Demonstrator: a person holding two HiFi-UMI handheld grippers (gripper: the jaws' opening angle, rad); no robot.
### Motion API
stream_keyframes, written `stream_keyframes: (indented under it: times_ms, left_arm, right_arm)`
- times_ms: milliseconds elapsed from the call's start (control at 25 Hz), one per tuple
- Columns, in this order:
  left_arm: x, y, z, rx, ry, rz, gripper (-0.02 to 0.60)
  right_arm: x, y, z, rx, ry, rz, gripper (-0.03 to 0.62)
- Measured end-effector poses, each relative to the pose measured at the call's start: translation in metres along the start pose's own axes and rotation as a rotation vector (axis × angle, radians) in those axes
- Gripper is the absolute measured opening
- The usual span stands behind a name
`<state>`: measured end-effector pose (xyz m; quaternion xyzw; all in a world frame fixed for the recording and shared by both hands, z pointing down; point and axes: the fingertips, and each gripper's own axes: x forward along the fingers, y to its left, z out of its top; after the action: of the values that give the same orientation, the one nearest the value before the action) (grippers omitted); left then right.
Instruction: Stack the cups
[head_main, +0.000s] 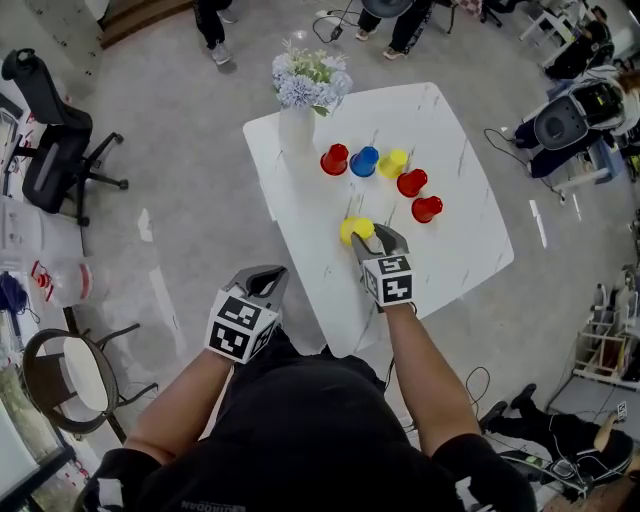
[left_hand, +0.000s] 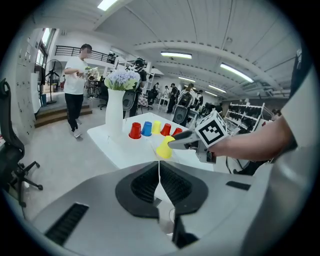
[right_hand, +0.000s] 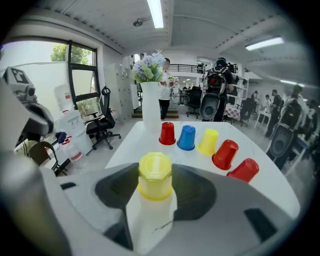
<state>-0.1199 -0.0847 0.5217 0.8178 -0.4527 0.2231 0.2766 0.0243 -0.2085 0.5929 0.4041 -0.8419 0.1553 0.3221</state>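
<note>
One: Six cups on the table (head_main: 470, 250), all mouth-down. Which one is in play?

Two: The loose yellow cup (right_hand: 155, 176), near the front edge. The right gripper (head_main: 377, 240) has it clamped between its pads, about mid-wall; whether it has left the tabletop I can't tell. The left gripper (left_hand: 159, 182) is pinched closed on nothing, off the table beside its near corner.

One: And the target?

Two: My pick would be the end red cup (head_main: 426, 208) — it looks the closest of the arc and has bare table on its outer side. The far red cup (head_main: 335, 159), blue cup (head_main: 364, 161) and yellow cup in the row (head_main: 393, 162) stand almost shoulder to shoulder near the vase (head_main: 296, 128), so jaws spread this wide could clip a neighbour there.

One: How to do it cleanly?

Two: Keep the loose yellow cup level, mouth down. Carry it higher than the target's top, centre it, then lower it straight until it sleeves over. These look like light plastic, so squeeze gently — too hard and the wall may buckle and jam. Let go only once it sits, then pull the jaws back along their own line
</note>
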Motion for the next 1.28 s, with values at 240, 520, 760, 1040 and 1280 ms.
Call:
stream_keyframes:
  times_ms: [240,520,760,1040,1280]
  left_arm:
    - [0.004,-0.010,0.000,0.017,0.002,-0.034,0.009]
    - [0.008,-0.017,0.002,0.037,0.007,-0.052,0.009]
    - [0.008,-0.015,0.003,0.034,0.009,-0.050,0.009]
    - [0.018,-0.014,0.005,0.008,0.016,-0.038,0.009]
    - [0.019,-0.017,0.003,-0.006,0.029,-0.013,0.009]
  right_arm:
    - [-0.008,0.041,-0.031,-0.110,0.058,0.039,0.209]
    - [-0.006,0.051,-0.047,-0.096,0.092,0.075,0.209]
    - [-0.019,0.048,-0.035,-0.050,0.027,0.098,0.225]
    - [-0.049,-0.033,-0.024,0.069,-0.043,-0.055,0.225]
    - [-0.039,-0.149,-0.036,0.166,-0.007,-0.235,0.225]
